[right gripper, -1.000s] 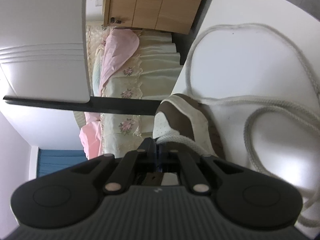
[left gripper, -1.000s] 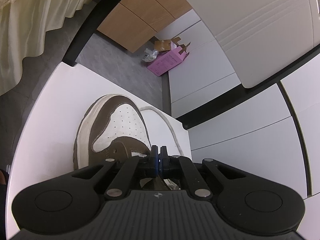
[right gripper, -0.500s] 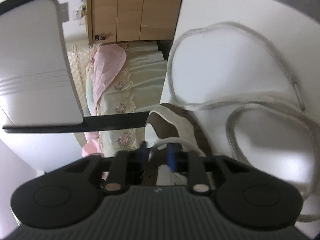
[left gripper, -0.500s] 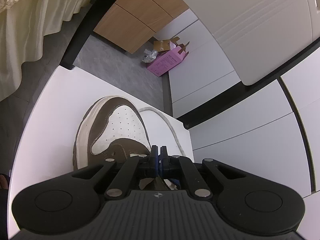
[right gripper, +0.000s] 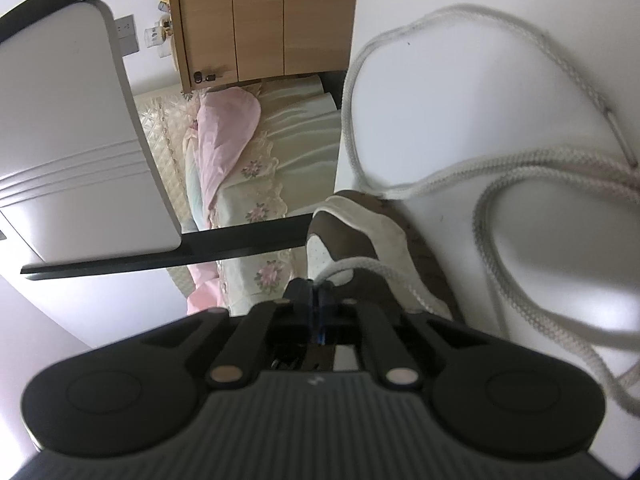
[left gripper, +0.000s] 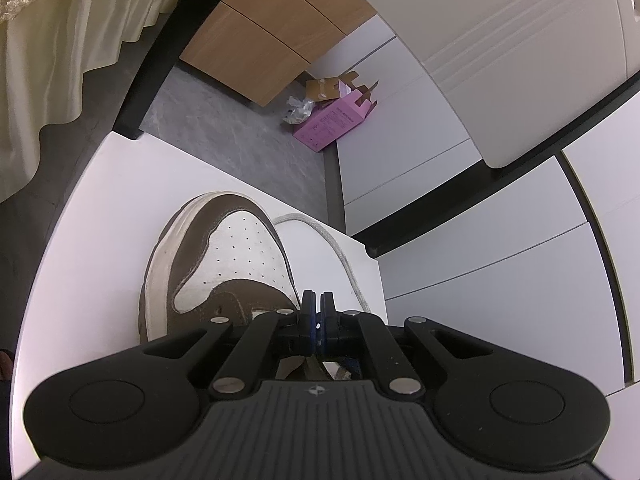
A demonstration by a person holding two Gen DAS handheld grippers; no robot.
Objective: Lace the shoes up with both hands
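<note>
The left tool (left gripper: 317, 307) is seen with its two fingers pressed together at the centre of its view; whether anything is pinched between them cannot be told. Just beyond the tips, from ten to twelve o'clock, the brown-and-white shoe (left gripper: 224, 256) is set flat on the white worktop (left gripper: 100, 216), toe pointing away. A strand of the white lace (left gripper: 340, 252) is laid along the shoe's one o'clock side, close to the worktop's far right corner. Bare surface is left at nine o'clock of the shoe, while the far edge is met just past the toe. Beyond it, grey floor and a pink box (left gripper: 334, 122) are seen at twelve o'clock.

The right tool (right gripper: 319, 294) is shown clamped on the lace (right gripper: 348, 266), which is drawn across the shoe (right gripper: 360, 232) immediately ahead of the tips. From one to four o'clock the remaining lace is spread in wide loose loops over the worktop (right gripper: 440, 120). The worktop's edge runs at twelve o'clock, with a bed (right gripper: 280, 148) lying beyond it at eleven o'clock.
</note>
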